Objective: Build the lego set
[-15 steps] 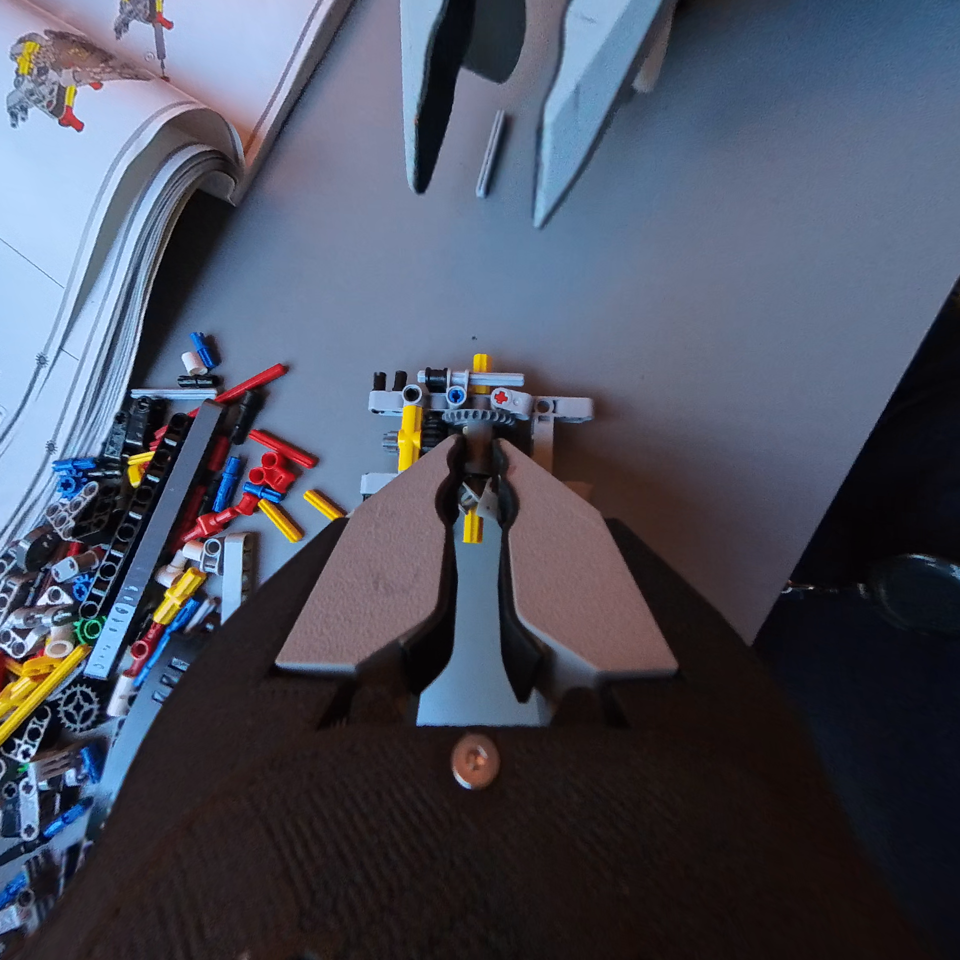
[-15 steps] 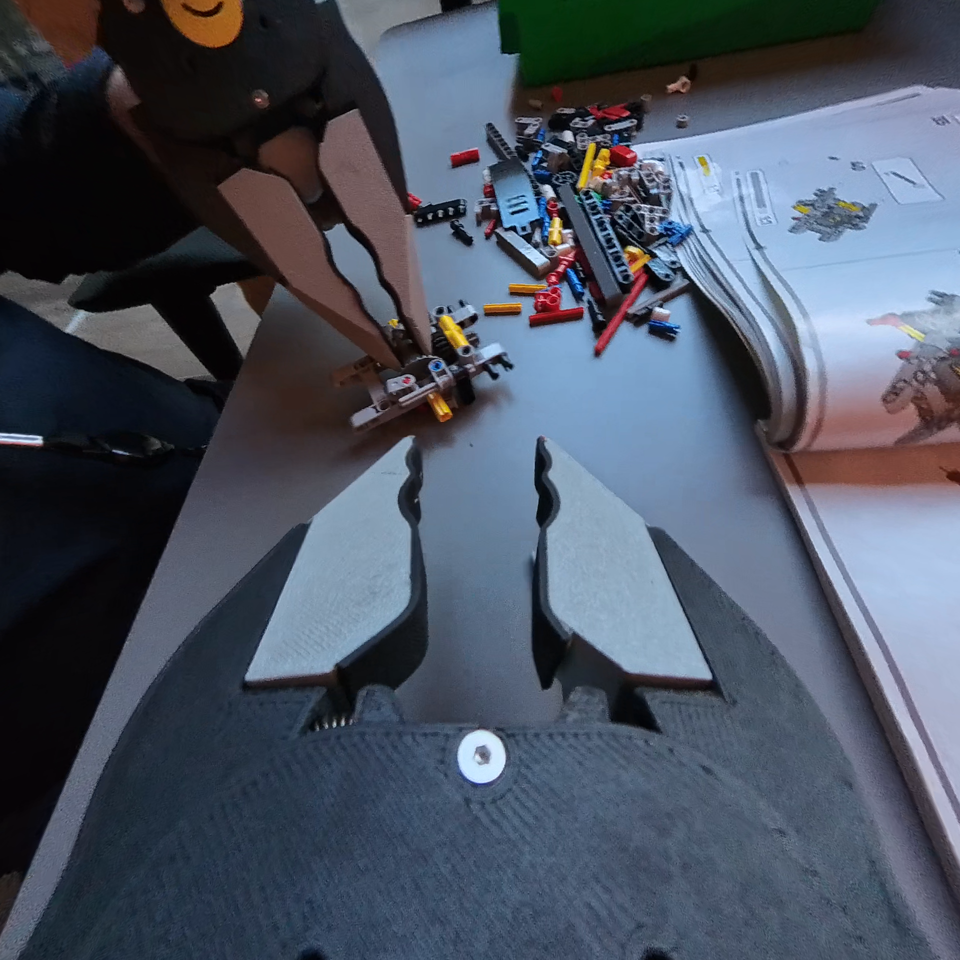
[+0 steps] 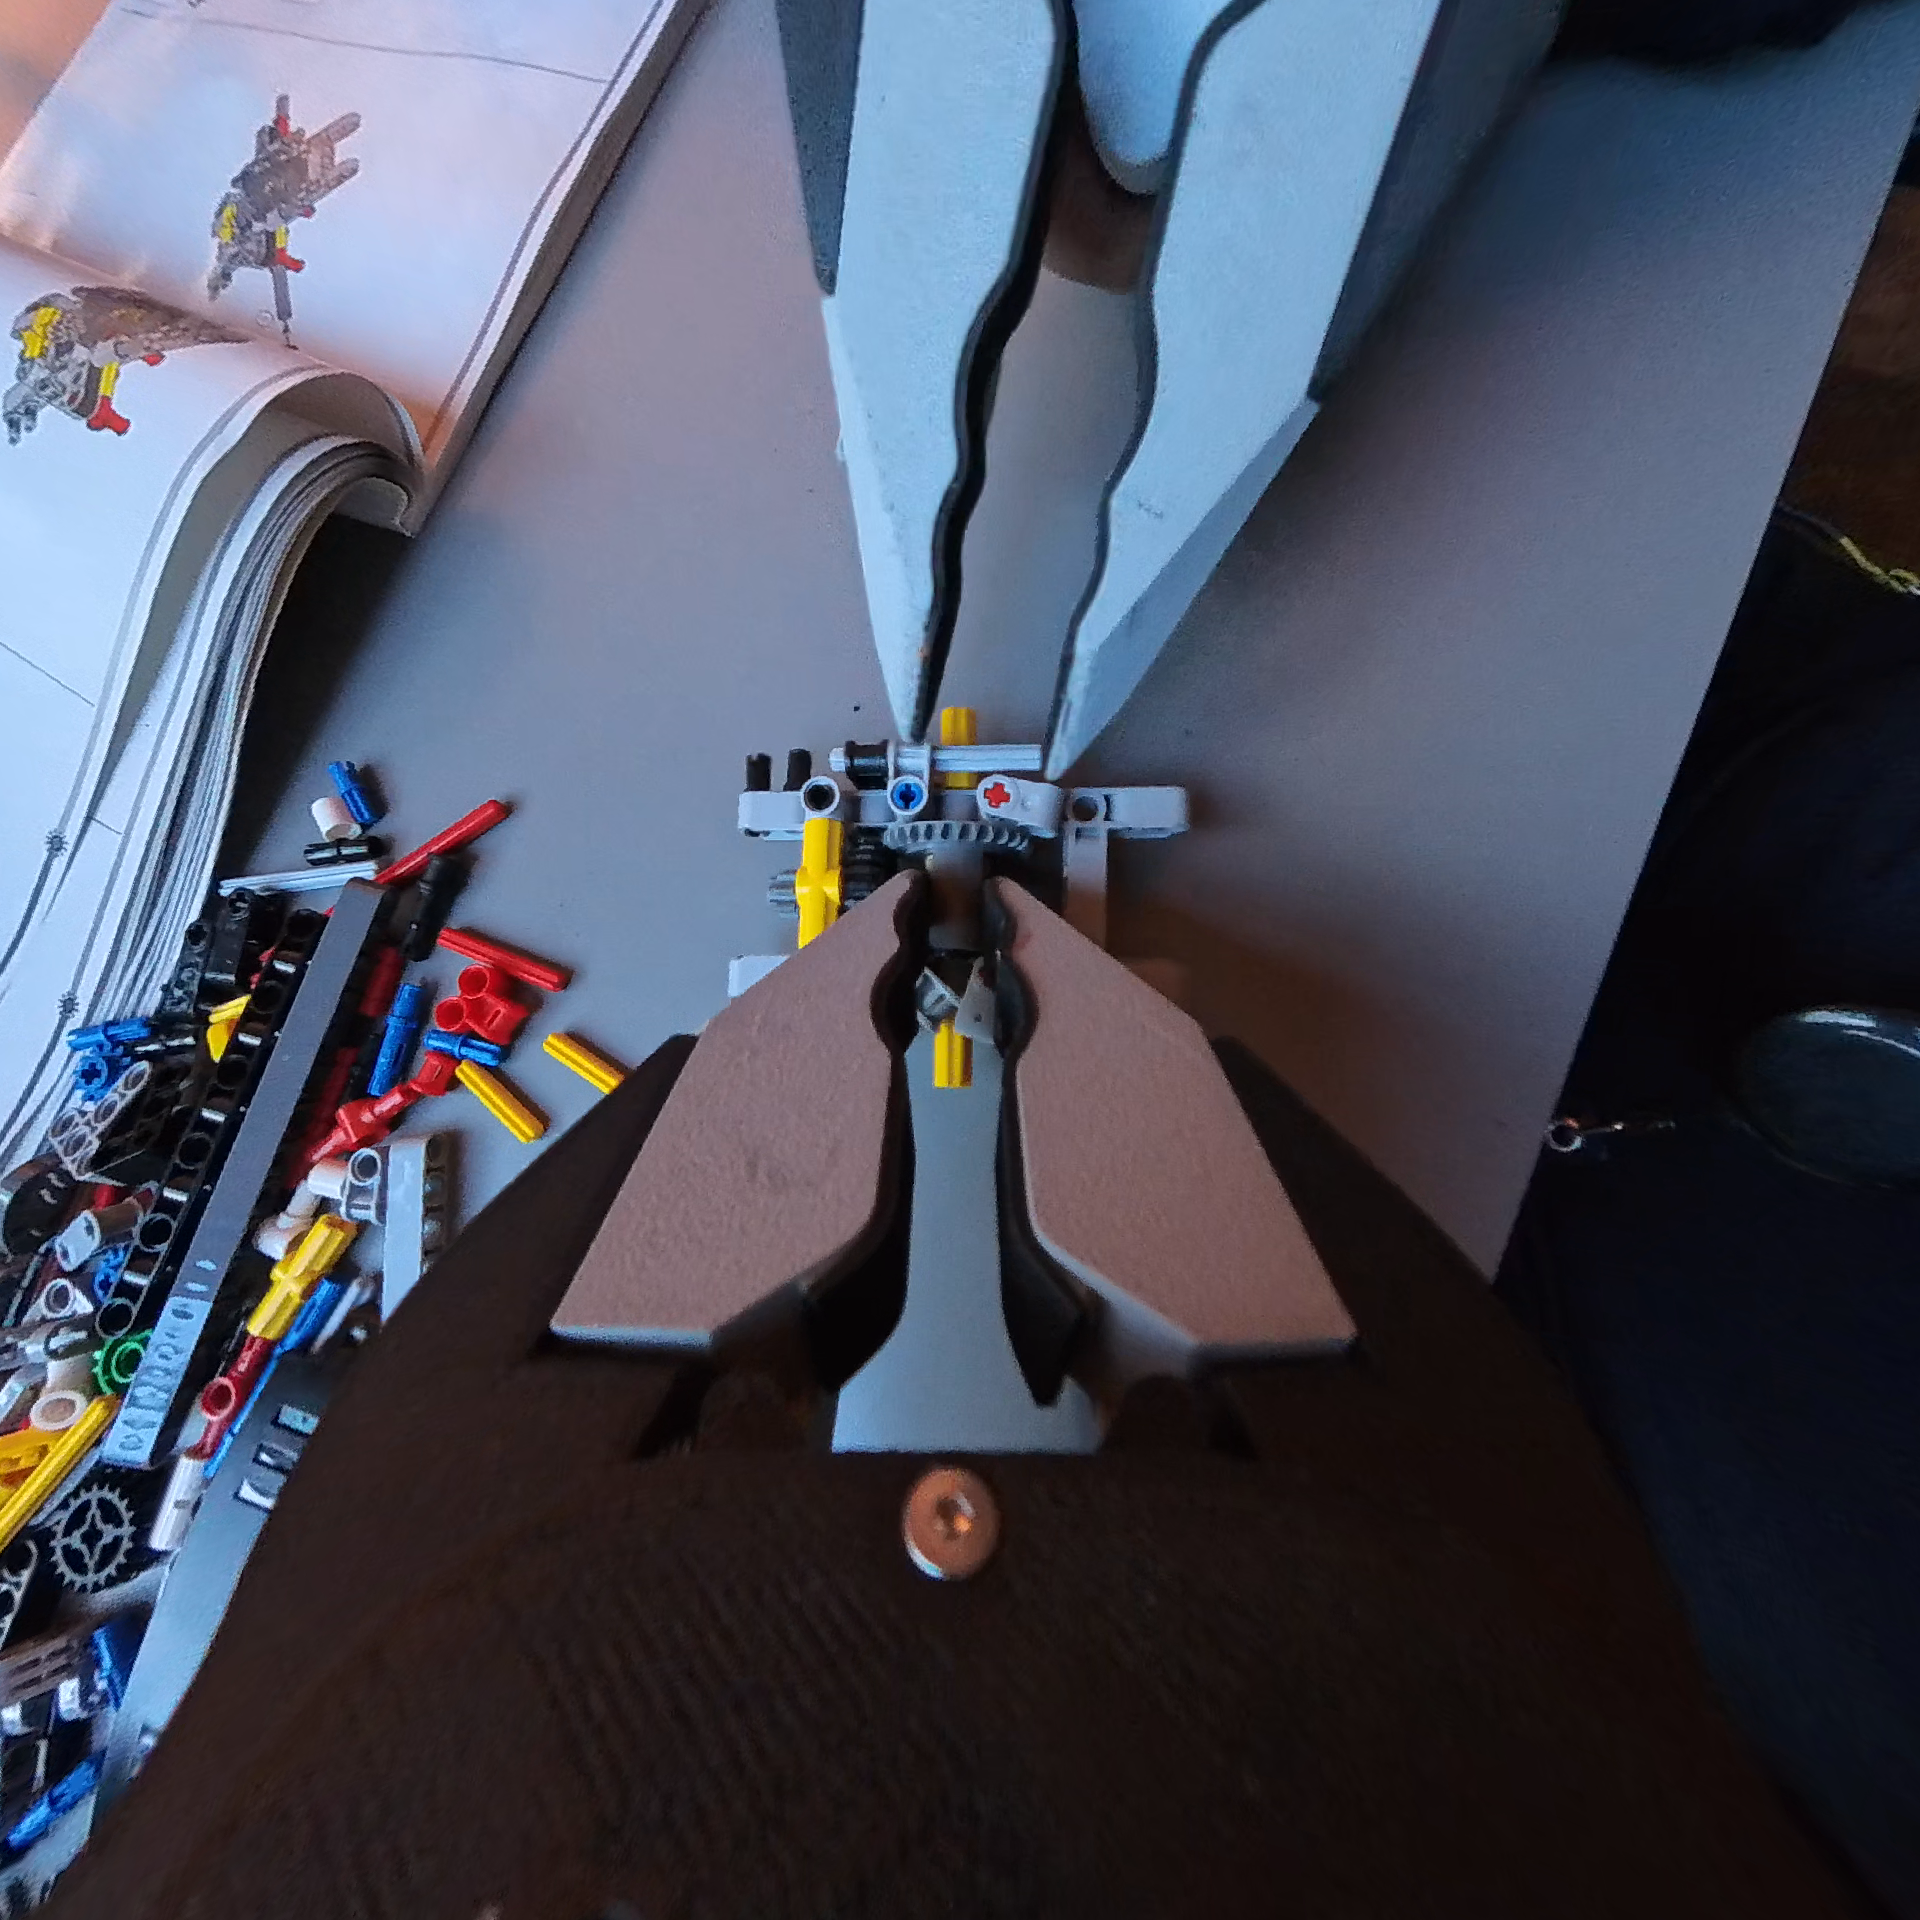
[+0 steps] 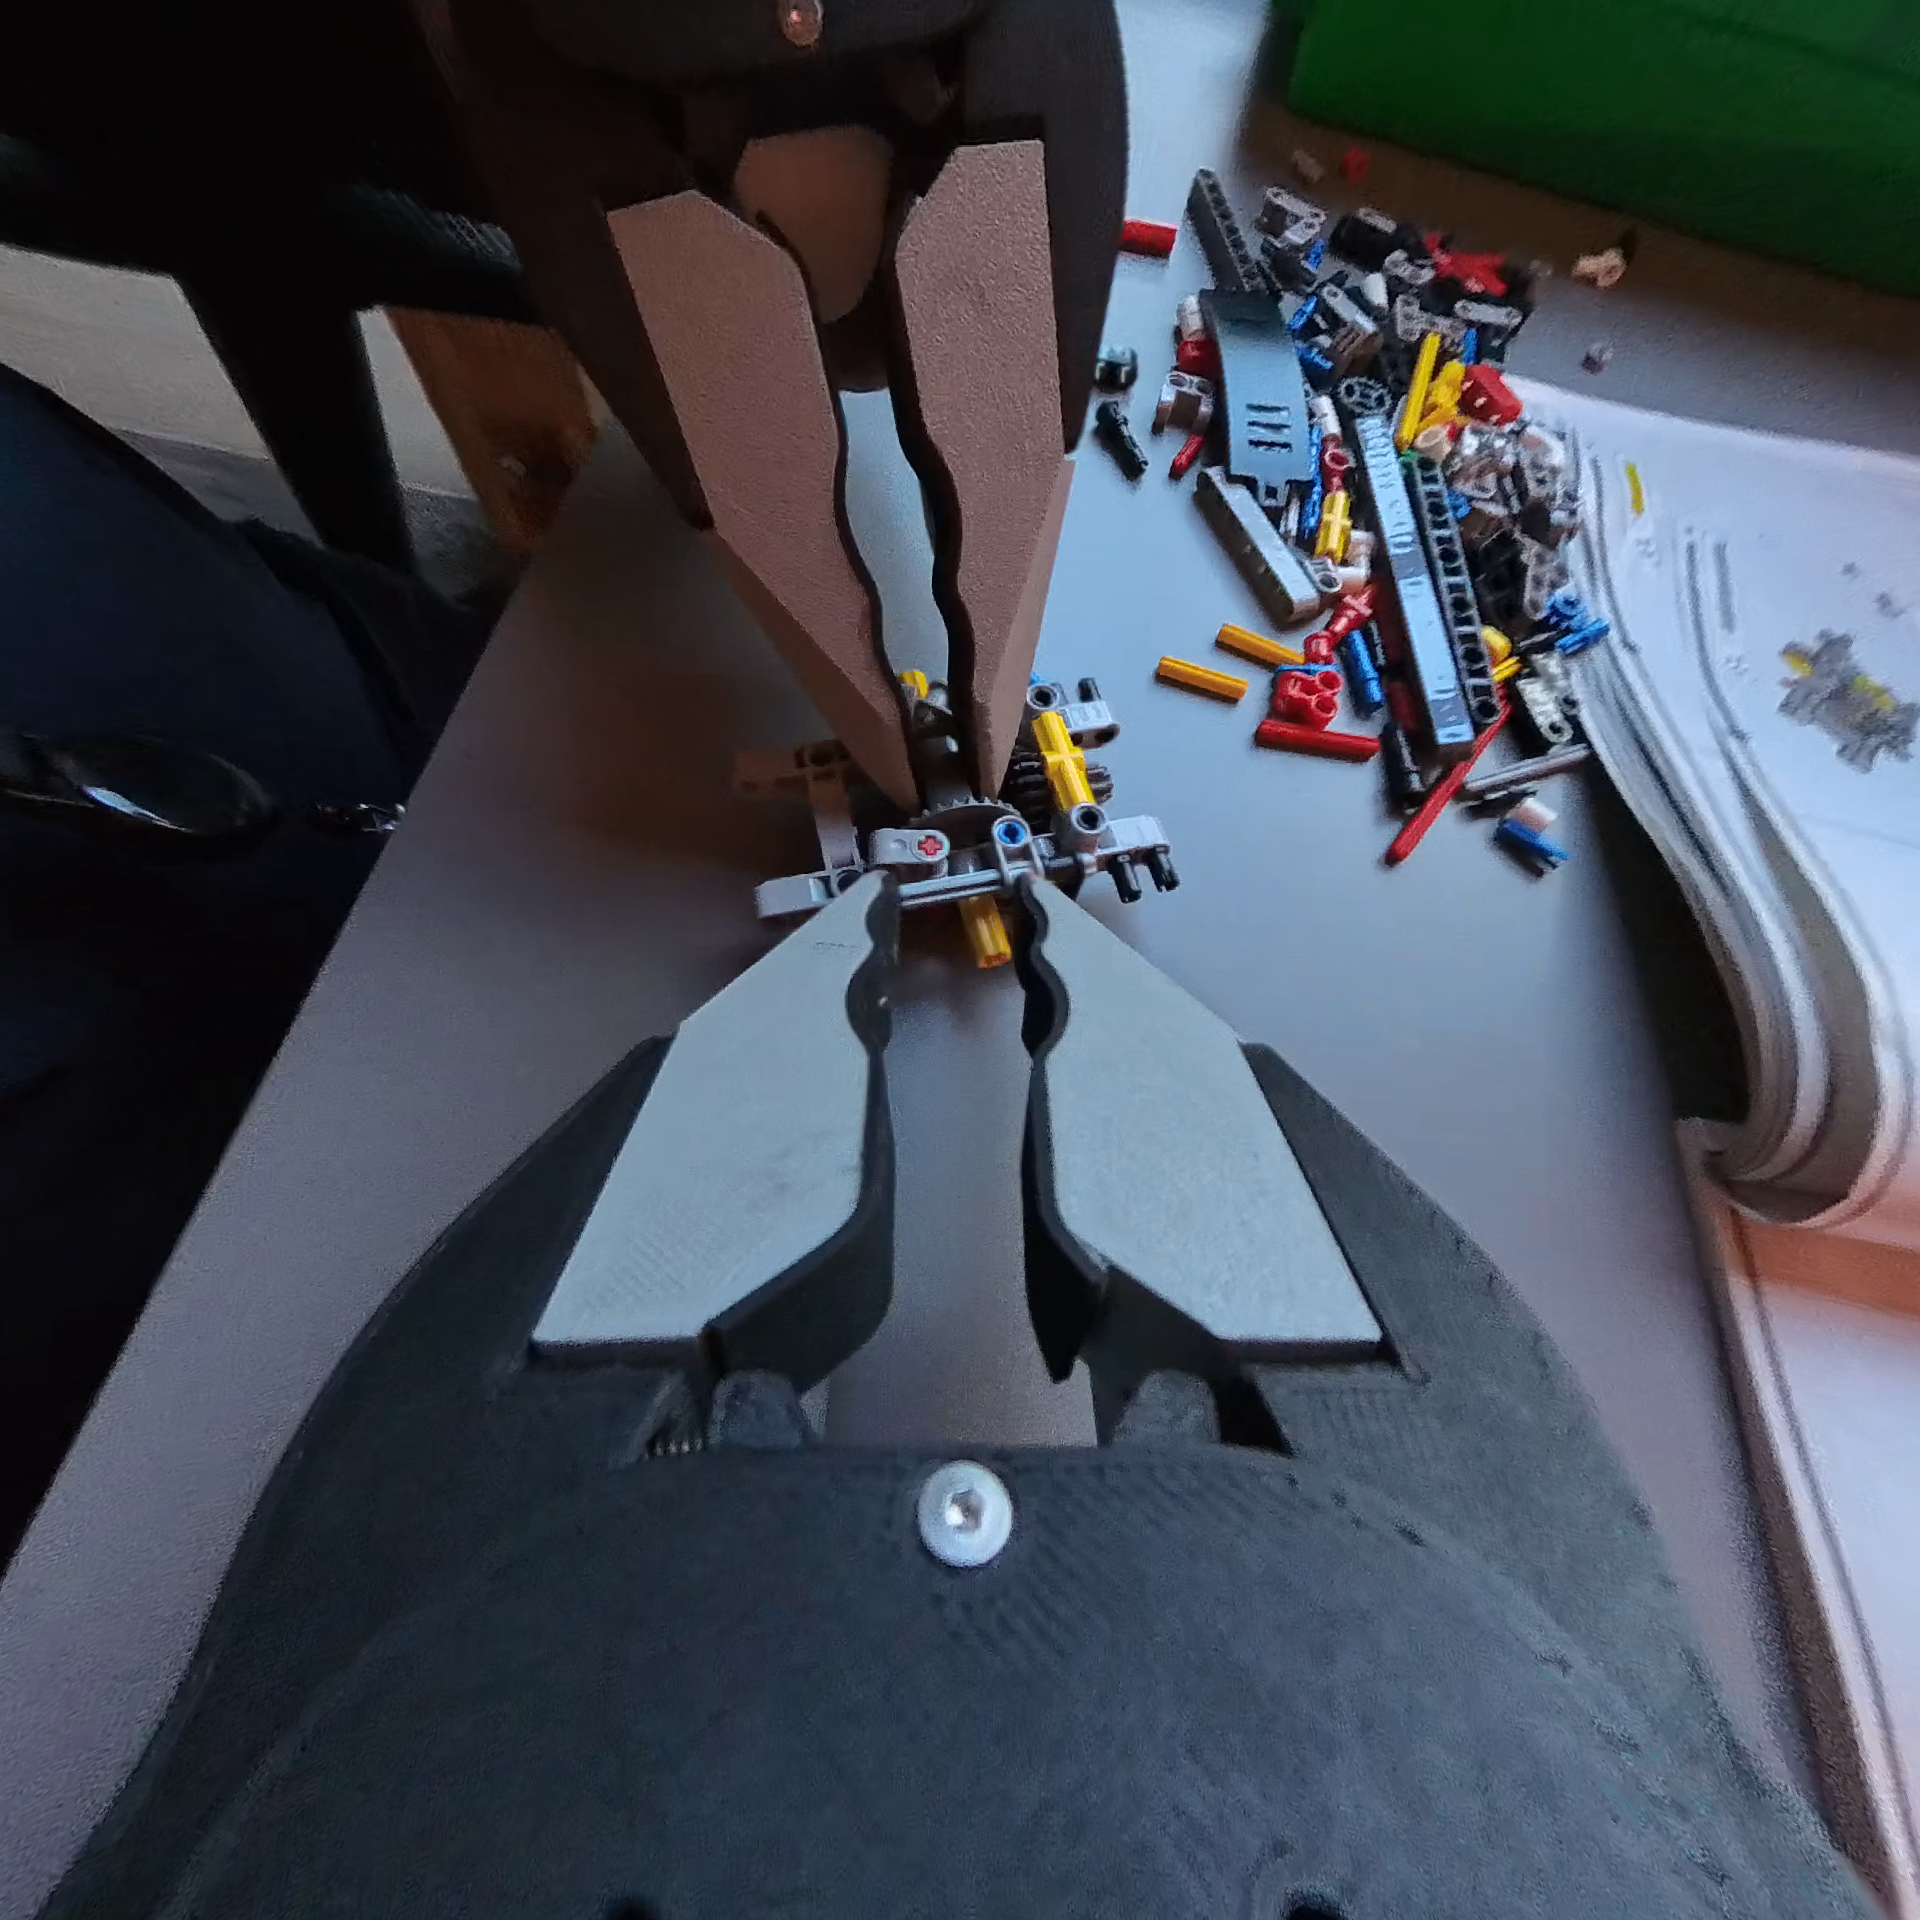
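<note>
The small grey brick assembly (image 3: 961,821) lies flat on the grey desk (image 3: 623,623), near its right edge as the left wrist view sees it. It has a dark gear (image 3: 961,836) at its middle and a yellow axle (image 3: 956,724) poking out of its far side.

The left hand-held gripper (image 3: 956,894) comes in from the near side. Its brown fingers are drawn narrow and clamped on the grey core of the assembly, just behind the gear.

The right hand-held gripper (image 3: 982,743) meets it from the far side, its jaws partly closed. Its two grey fingertips stand at either end of the short grey axle (image 3: 987,761) that runs crosswise along the far edge. One tip touches the axle's free end, the other the connector it passes through. They seem to squeeze it endwise, though how hard cannot be told.

To the left lies a heap of loose coloured parts (image 3: 208,1091): beams, pins, red and yellow axles. Beyond it an open instruction booklet (image 3: 156,468) curls upward. A green box (image 4: 1610,104) stands behind the heap in the right wrist view.
</note>
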Motion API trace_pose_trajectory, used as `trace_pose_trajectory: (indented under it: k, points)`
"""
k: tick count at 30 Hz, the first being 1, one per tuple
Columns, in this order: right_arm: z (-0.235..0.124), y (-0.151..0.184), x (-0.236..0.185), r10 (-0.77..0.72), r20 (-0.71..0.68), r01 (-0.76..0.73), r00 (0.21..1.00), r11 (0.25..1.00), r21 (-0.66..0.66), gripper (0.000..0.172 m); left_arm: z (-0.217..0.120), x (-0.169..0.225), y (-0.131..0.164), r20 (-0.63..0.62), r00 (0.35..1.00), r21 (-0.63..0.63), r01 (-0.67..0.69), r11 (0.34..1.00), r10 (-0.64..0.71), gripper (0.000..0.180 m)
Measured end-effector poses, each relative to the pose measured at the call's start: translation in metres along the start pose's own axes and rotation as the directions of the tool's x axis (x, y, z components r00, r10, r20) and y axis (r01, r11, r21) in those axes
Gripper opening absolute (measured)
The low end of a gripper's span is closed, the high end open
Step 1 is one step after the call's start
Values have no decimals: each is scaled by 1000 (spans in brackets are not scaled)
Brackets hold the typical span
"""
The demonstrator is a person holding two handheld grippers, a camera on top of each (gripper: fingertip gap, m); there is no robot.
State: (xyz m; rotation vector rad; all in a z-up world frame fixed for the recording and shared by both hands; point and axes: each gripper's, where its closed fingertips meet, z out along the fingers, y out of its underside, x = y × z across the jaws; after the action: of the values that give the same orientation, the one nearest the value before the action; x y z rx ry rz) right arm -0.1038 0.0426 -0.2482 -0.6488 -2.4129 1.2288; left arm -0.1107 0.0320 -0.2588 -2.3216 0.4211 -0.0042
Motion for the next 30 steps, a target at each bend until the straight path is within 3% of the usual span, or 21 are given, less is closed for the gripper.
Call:
trace_pose_trajectory:
  k: [11,19,30]
  points:
    - [-2,1,0,-225,-92,222,970,974,-38,26,5,3,-7,-55,994,107,-84,991,90,7]
    - [-1,2,-3,-163,-37,163,986,987,-9,28,6,5,-8,-68,984,145,-156,977,167,8]
    - [-2,1,-6,-299,-86,288,951,951,-115,19,7,4,-8,-84,985,148,-136,980,149,8]
